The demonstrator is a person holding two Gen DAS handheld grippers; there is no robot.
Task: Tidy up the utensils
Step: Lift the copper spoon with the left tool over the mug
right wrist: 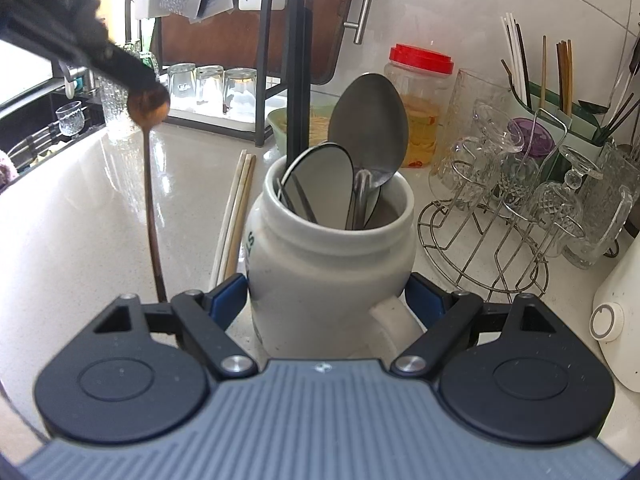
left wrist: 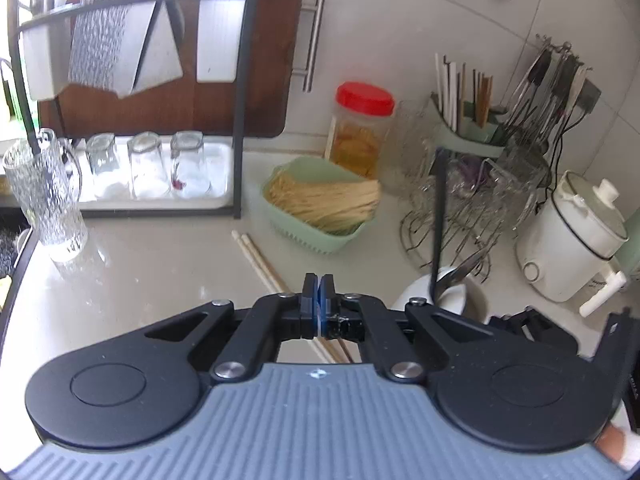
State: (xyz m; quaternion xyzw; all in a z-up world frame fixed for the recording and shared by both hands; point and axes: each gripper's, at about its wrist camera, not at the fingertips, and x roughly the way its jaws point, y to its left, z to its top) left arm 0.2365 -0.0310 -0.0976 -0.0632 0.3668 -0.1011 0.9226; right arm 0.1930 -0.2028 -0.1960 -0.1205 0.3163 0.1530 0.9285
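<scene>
My left gripper (left wrist: 318, 296) is shut, with its jaws together. The right wrist view shows the left gripper (right wrist: 148, 94) at the upper left, clamped on the bowl of a brown wooden spoon (right wrist: 150, 184) whose handle hangs down over the counter. My right gripper (right wrist: 326, 300) has its blue pads (right wrist: 228, 300) against both sides of a white ceramic jar (right wrist: 320, 280), which stands on the counter. The jar holds metal spoons (right wrist: 368, 128) and a black-handled utensil (right wrist: 298, 80). Pale chopsticks (right wrist: 236, 208) lie on the counter left of the jar. In the left wrist view the chopsticks (left wrist: 260, 264) pass under the shut jaws and the jar (left wrist: 424, 292) is at the right.
A green basket of thin sticks (left wrist: 320, 208) and a red-lidded jar (left wrist: 362, 128) stand behind. A wire rack of glasses (right wrist: 500, 220), a green chopstick holder (left wrist: 468, 128) and a white cooker (left wrist: 572, 240) crowd the right. A tall glass (left wrist: 48, 200) and a tray of tumblers (left wrist: 160, 168) are left.
</scene>
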